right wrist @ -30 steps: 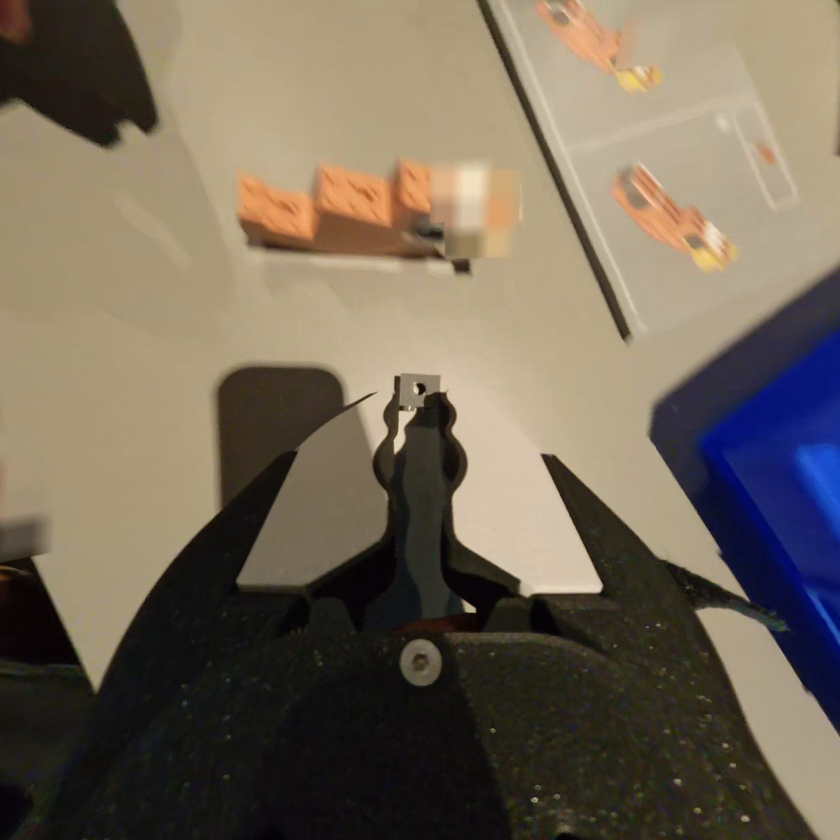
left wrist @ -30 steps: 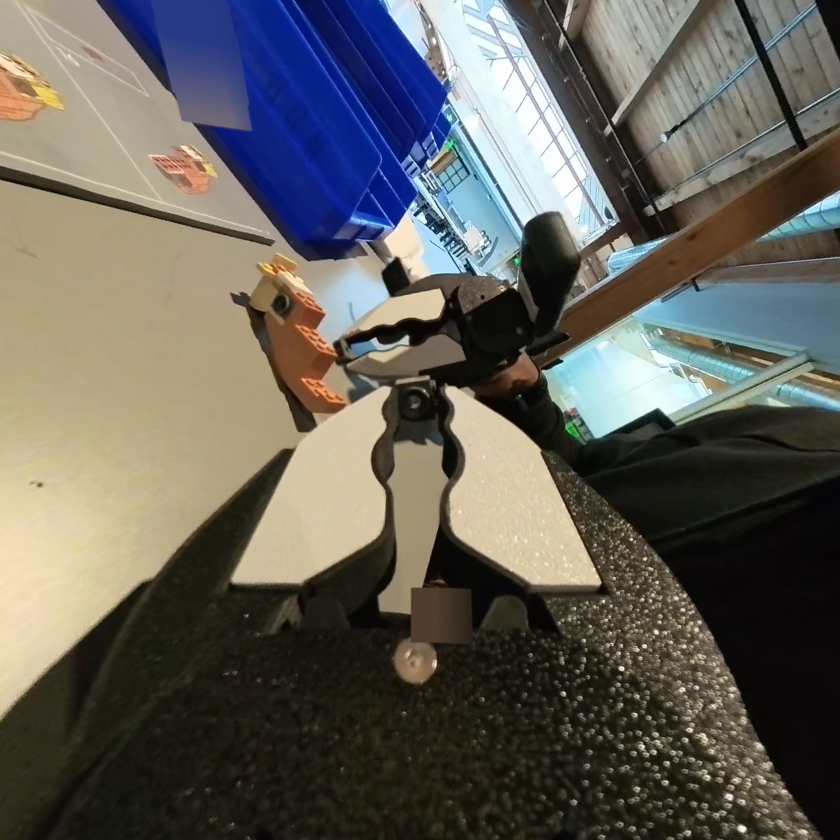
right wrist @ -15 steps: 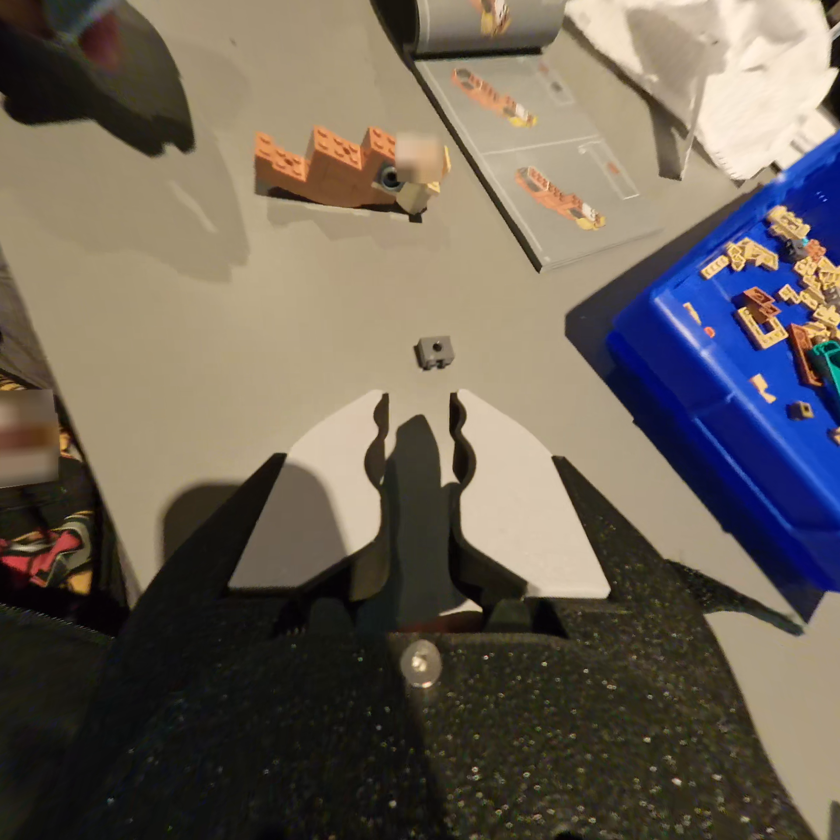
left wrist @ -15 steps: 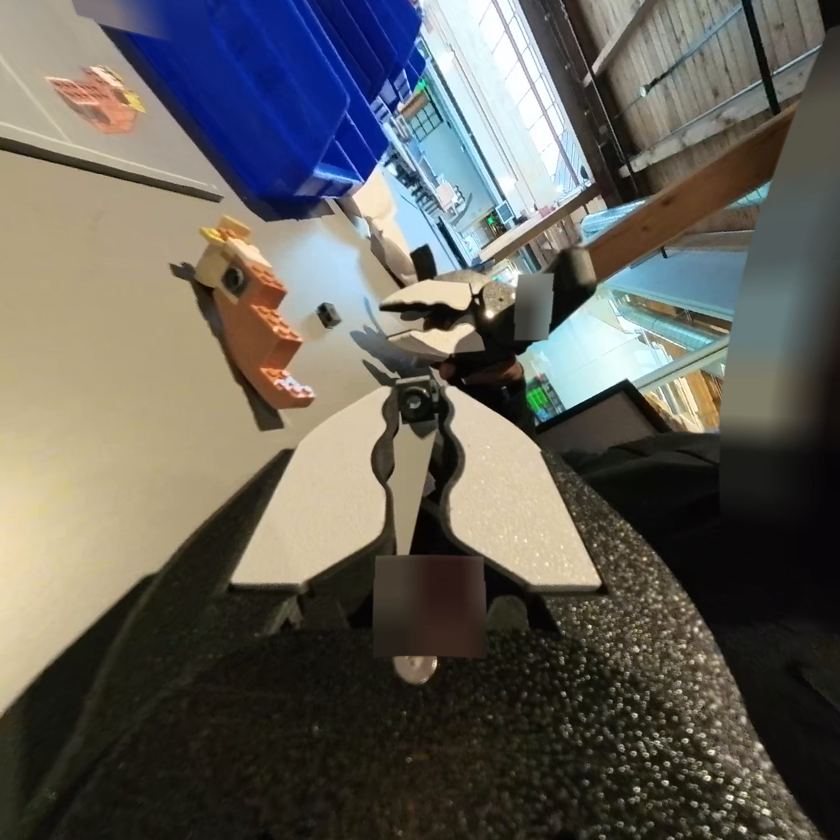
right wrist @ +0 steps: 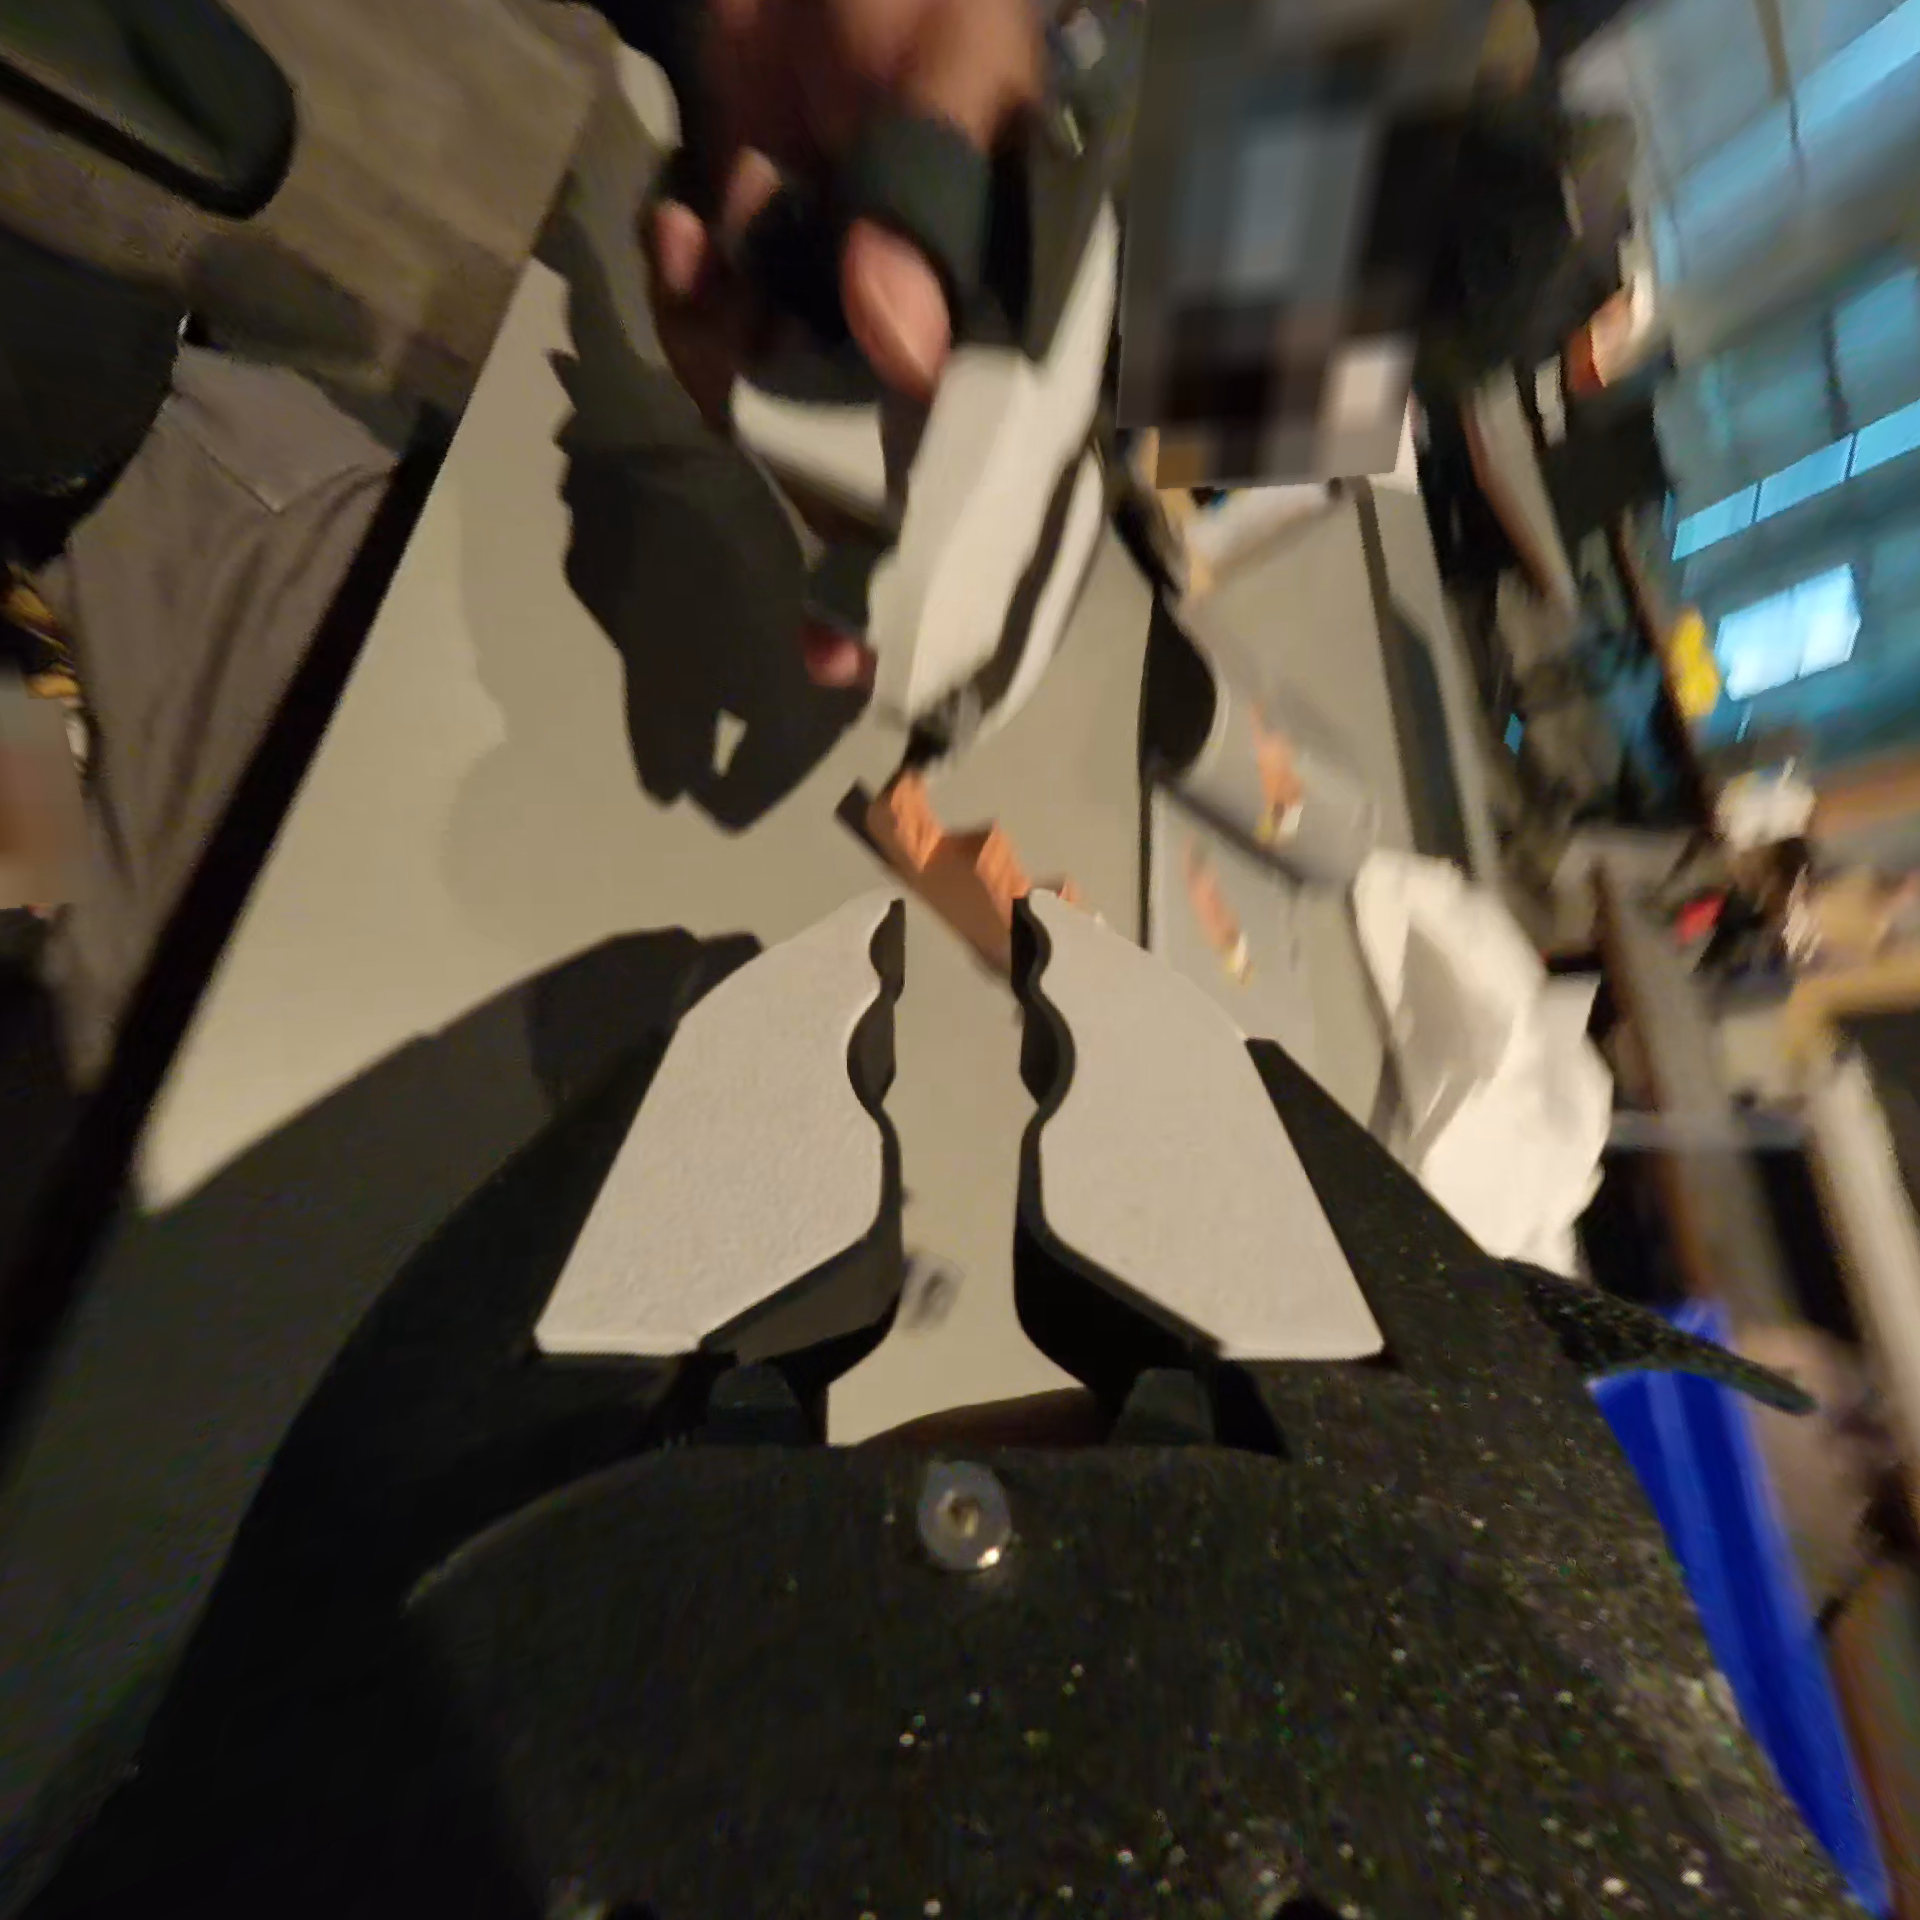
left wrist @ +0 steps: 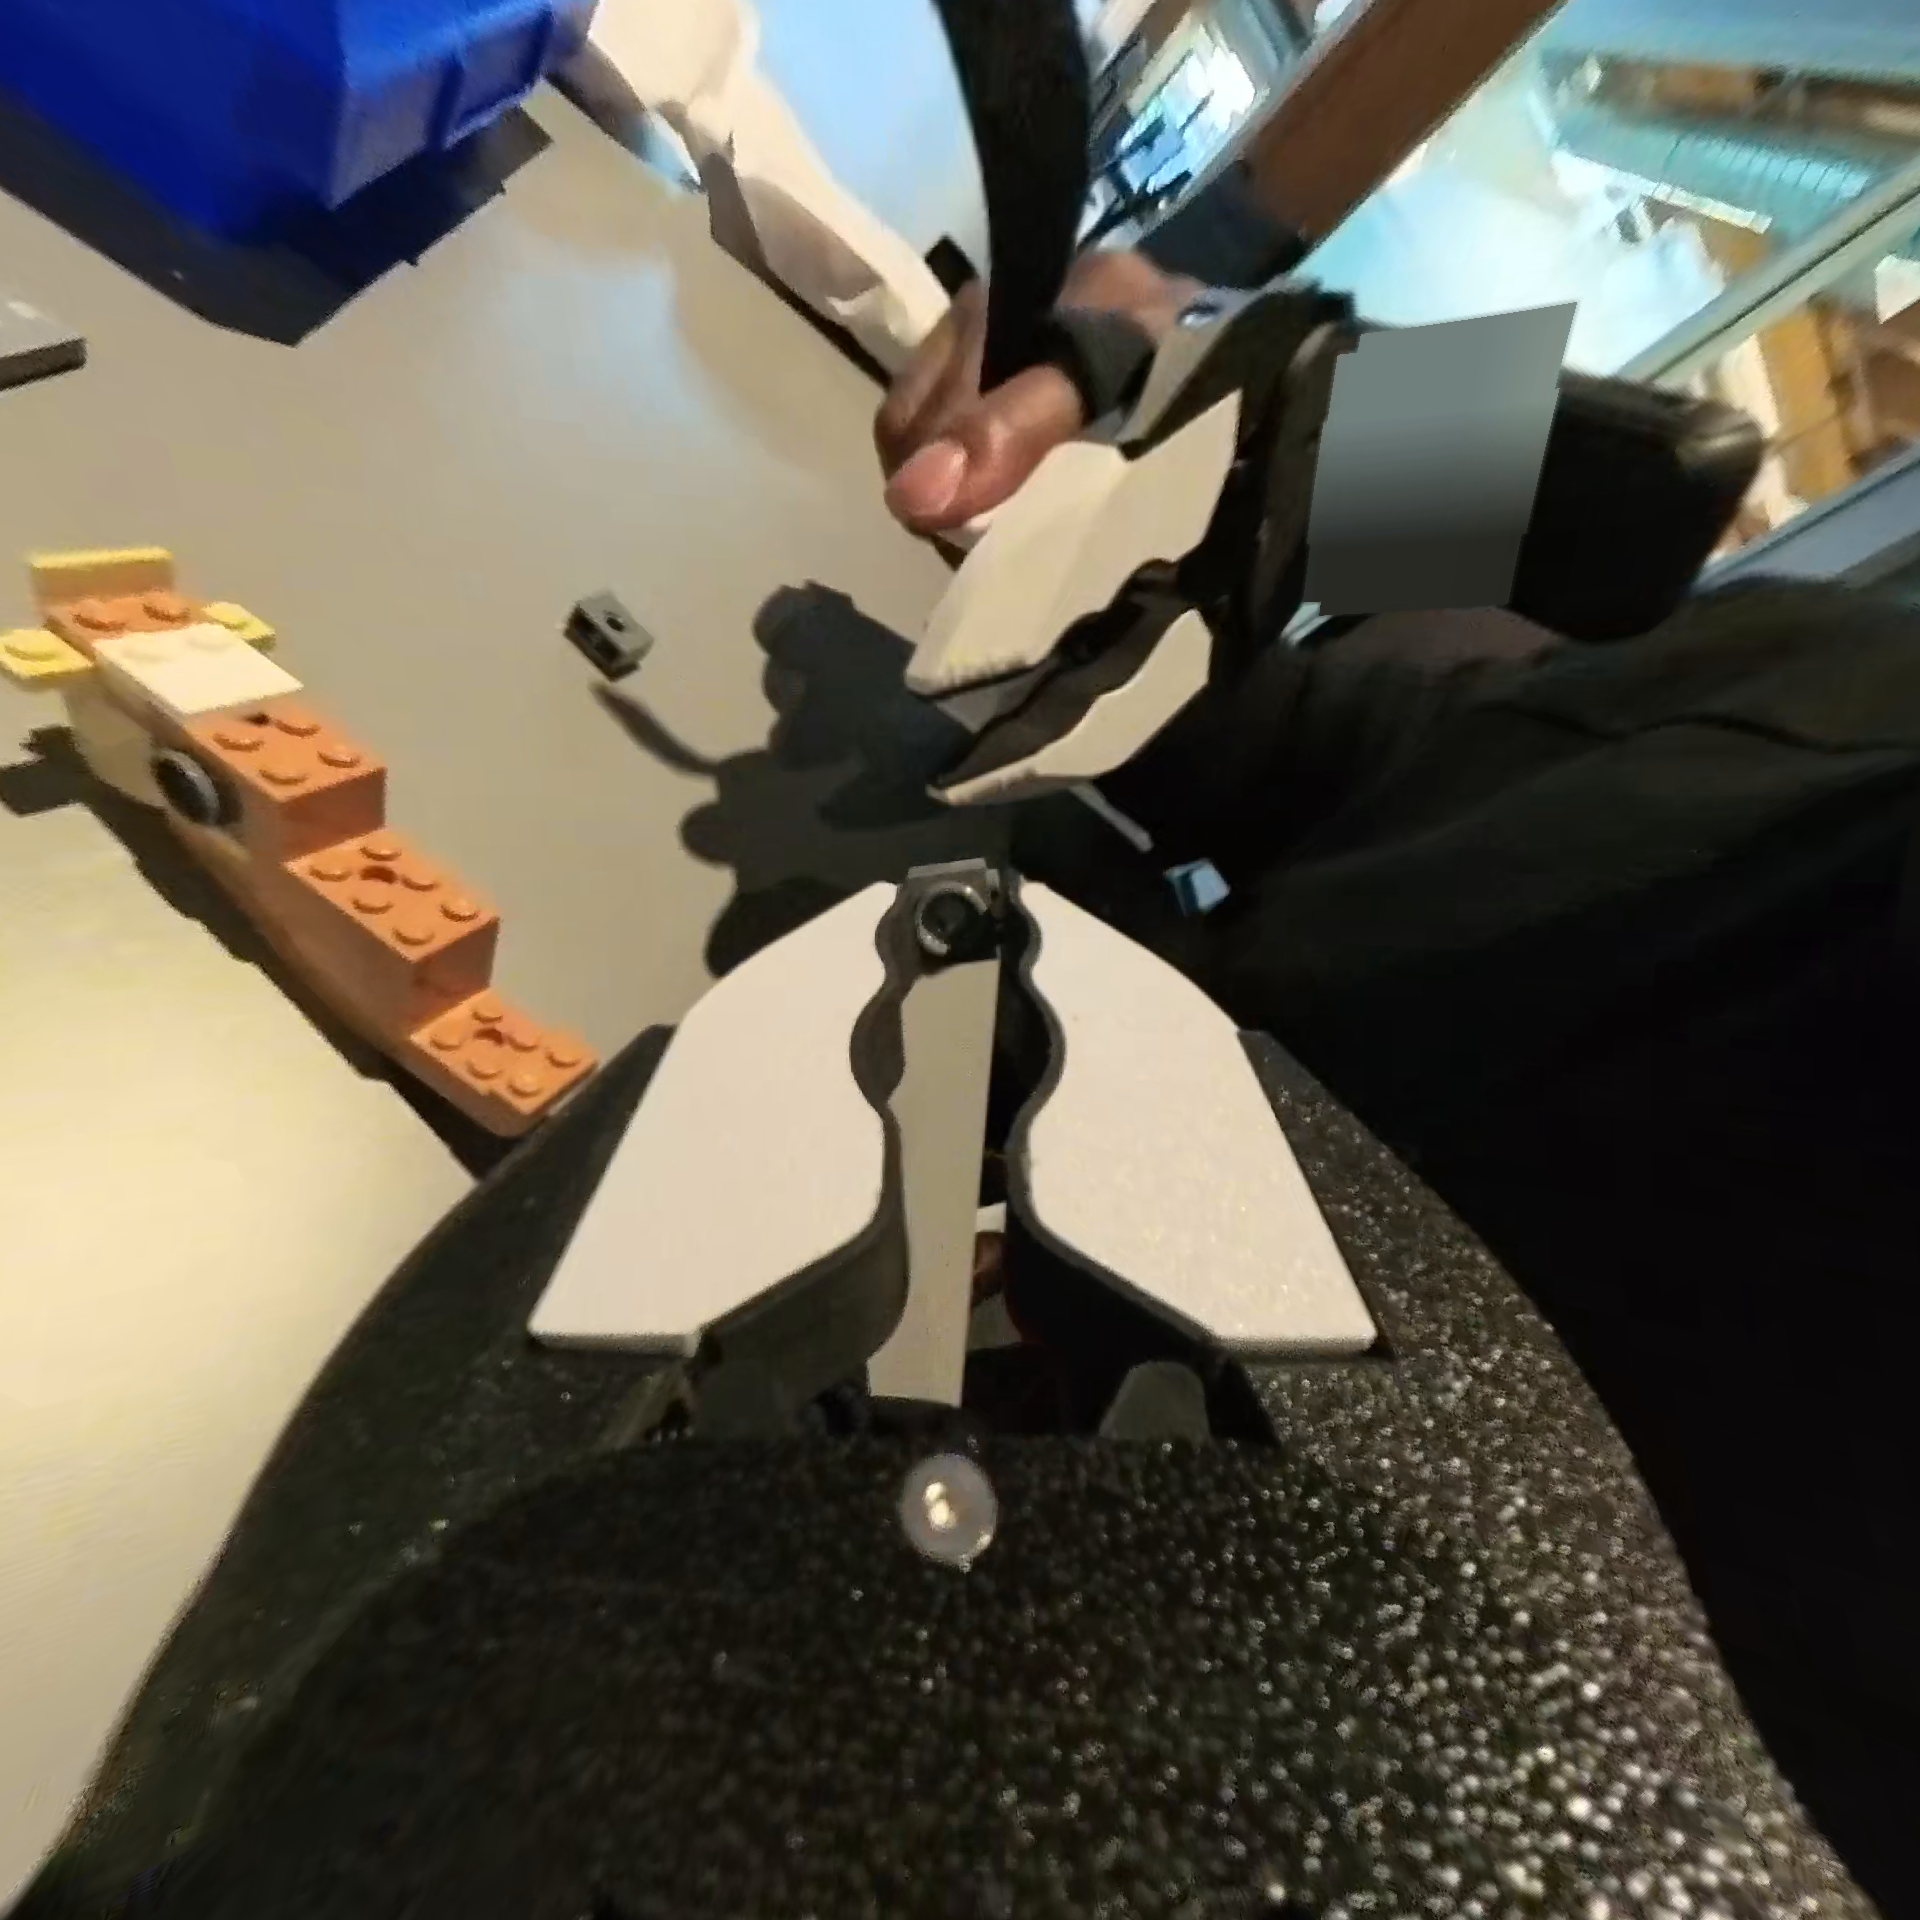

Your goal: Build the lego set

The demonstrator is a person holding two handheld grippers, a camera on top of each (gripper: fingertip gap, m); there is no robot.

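Note:
My left gripper [left wrist: 951, 899] is shut on a small dark grey brick with a round hole [left wrist: 948, 923], held above the table. The orange stepped lego build [left wrist: 343, 862], with a white and yellow end, lies on the table to its left. A second small grey brick [left wrist: 608, 634] lies loose on the table beyond. My right gripper [right wrist: 956, 920] is open and empty, and it also shows in the left wrist view [left wrist: 935, 732]. The blurred right wrist view shows the orange build [right wrist: 935, 842] just past its tips and the loose grey brick [right wrist: 928, 1288] under its fingers.
A blue bin [left wrist: 260, 135] stands at the far left, and also shows in the right wrist view [right wrist: 1745, 1558]. Crumpled white paper [right wrist: 1475, 1070] and a grey instruction booklet [right wrist: 1278, 790] lie beyond the build. A person's hand [left wrist: 956, 416] grips the right tool.
My right gripper opened and left its small grey brick on the table, then drew back and tilted toward the left gripper. My left gripper kept its brick and swung toward the table.

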